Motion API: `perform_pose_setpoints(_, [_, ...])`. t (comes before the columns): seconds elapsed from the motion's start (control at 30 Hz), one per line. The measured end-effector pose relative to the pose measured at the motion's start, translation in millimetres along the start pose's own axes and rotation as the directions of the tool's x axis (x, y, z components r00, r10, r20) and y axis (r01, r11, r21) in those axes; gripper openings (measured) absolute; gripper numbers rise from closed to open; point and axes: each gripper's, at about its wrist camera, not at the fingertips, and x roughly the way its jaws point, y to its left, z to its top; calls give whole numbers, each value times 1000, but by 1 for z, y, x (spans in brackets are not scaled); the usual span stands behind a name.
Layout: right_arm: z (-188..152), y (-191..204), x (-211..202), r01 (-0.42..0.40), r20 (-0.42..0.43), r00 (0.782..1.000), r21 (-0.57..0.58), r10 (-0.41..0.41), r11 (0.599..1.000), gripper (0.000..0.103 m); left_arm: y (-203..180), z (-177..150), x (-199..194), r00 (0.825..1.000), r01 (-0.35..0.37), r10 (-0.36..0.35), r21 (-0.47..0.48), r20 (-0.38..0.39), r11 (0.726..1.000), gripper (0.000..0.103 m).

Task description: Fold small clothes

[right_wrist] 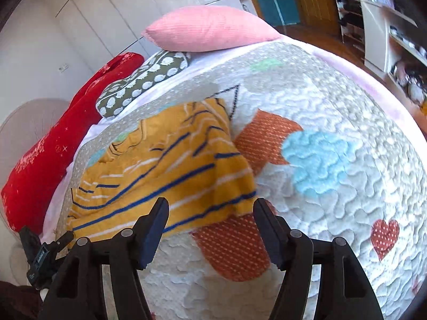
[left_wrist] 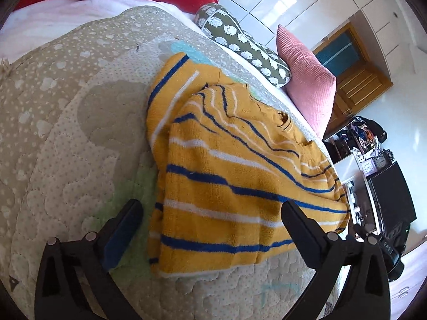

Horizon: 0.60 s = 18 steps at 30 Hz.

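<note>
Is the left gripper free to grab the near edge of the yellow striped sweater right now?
Probably yes. The left gripper is open with the sweater lying between its fingers, and nothing covers that edge.

The sweater [left_wrist: 234,176] is mustard yellow with thin royal-blue and white stripes; its edges carry a blue band. The quilt [right_wrist: 333,112] under it is beige and off-white, sprinkled with small white dots and cloud shapes, and bears patches: orange with pale dots, fluffy sky blue, pale green, grey, and a red heart dotted white at the near right. The far pillow [right_wrist: 208,29] is pink with fine ribbing. Beside it the bolster [left_wrist: 245,45] is olive green printed with white hedgehog-like shapes. The long cushion [right_wrist: 53,146] at the left is bright red with small pale stars and flowers. Both grippers are black, with dark blue pads [left_wrist: 117,240].
</note>
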Motion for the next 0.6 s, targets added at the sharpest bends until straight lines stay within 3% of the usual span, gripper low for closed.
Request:
perform_pose_setpoints(0.1, [-8, -18, 9, -59, -24, 998, 63, 61, 996, 70, 8, 4, -1, 997, 74, -74, -52, 16, 996, 103])
perform_pose_setpoints(0.23, [-13, -12, 38, -147, -52, 987, 122, 154, 982, 70, 17, 12, 3, 989, 146, -144, -109, 28, 983, 103])
perform_pose_setpoints(0.33, [-9, -5, 59, -172, -33, 983, 168, 180, 971, 71, 17, 17, 7, 985, 172, -170, -124, 30, 977, 103])
perform_pose_setpoints(0.43, [0, -2, 71, -180, 18, 983, 226, 181, 957, 74, 10, 22, 14, 990, 139, -141, -108, -15, 984, 100])
perform_pose_setpoints(0.47, [4, -1, 75, -179, 26, 984, 236, 178, 955, 74, 7, 22, 14, 992, 123, -126, -92, -25, 988, 88])
perform_pose_setpoints(0.5, [7, 0, 78, -176, 26, 984, 240, 175, 955, 71, 5, 21, 16, 993, 109, -113, -85, -45, 990, 44])
perform_pose_setpoints(0.53, [11, 1, 81, -177, 19, 984, 246, 178, 953, 50, 6, 20, 19, 989, 118, -126, -91, -82, 989, 26])
perform_pose_setpoints(0.57, [14, 0, 83, -201, 4, 978, 261, 208, 944, 28, 8, 18, 18, 988, 124, -133, -107, -81, 987, 26])
perform_pose_setpoints(0.6, [15, -2, 83, -221, -1, 973, 285, 230, 933, 27, 9, 16, 14, 989, 119, -127, -109, -70, 987, 24])
